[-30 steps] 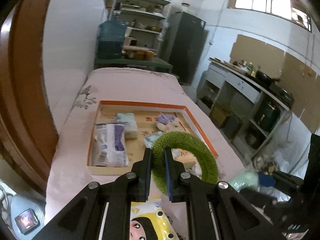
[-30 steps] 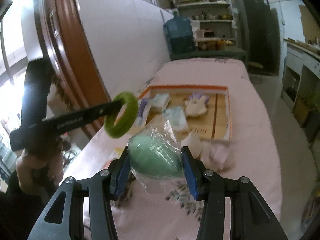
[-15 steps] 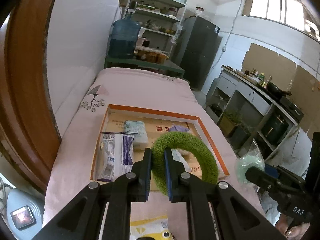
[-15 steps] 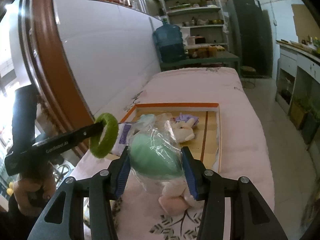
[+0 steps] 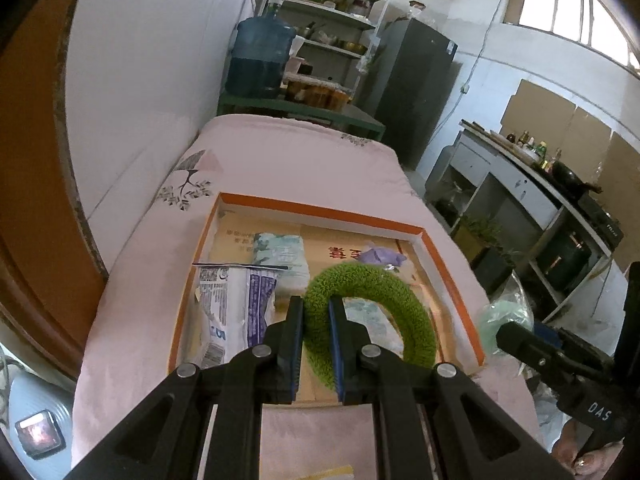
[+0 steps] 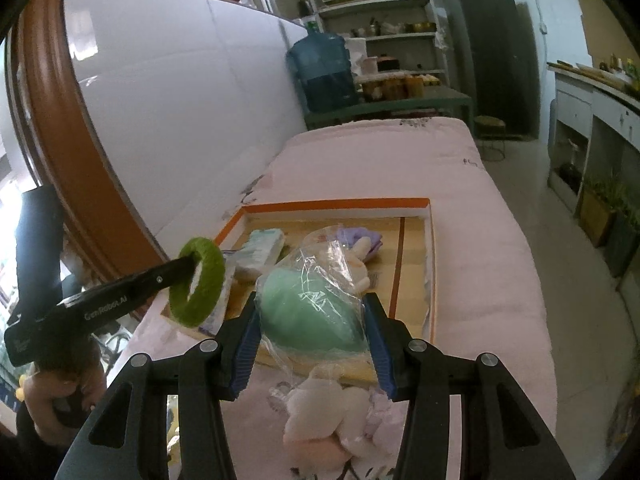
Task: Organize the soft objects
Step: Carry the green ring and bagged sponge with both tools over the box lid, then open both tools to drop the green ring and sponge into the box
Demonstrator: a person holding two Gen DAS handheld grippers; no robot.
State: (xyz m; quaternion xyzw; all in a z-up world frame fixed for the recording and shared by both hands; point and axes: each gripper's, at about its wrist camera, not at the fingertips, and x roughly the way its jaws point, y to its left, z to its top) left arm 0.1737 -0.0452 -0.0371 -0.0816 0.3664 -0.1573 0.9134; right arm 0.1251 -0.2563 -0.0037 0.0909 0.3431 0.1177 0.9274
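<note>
Fingers of the left gripper (image 5: 316,344) are clamped on the near arc of a fuzzy green ring (image 5: 372,320), which hangs in the air with its open centre facing roughly sideways, over the near half of an orange-rimmed cardboard tray (image 5: 440,248) lying on the pink bed (image 5: 280,160). Fingers of the right gripper (image 6: 314,338) are closed at mid width on a green soft ball in a clear plastic bag (image 6: 312,308), held above the tray's near edge. In the right wrist view the ring (image 6: 198,282) sits to the left of the bagged ball, over the tray's near left corner, so both loads are already above or at the tray and the drop points lie downward and slightly forward from each pair of fingers. Judged from position, the left hand is nearer to a free patch. Inside the tray, a white and purple packet (image 5: 236,312) fills the left side, a pale blue tissue pack (image 5: 280,256) lies beyond it, and a purple and cream plush toy (image 6: 360,246) rests toward the far right; bare cardboard shows along the right wall. A pale plush animal (image 6: 332,416) lies on the bed, just short of the tray's near edge and beneath the right fingers, not yet collected. Crowding on the tray's left side is the likely obstruction for the ring.
</note>
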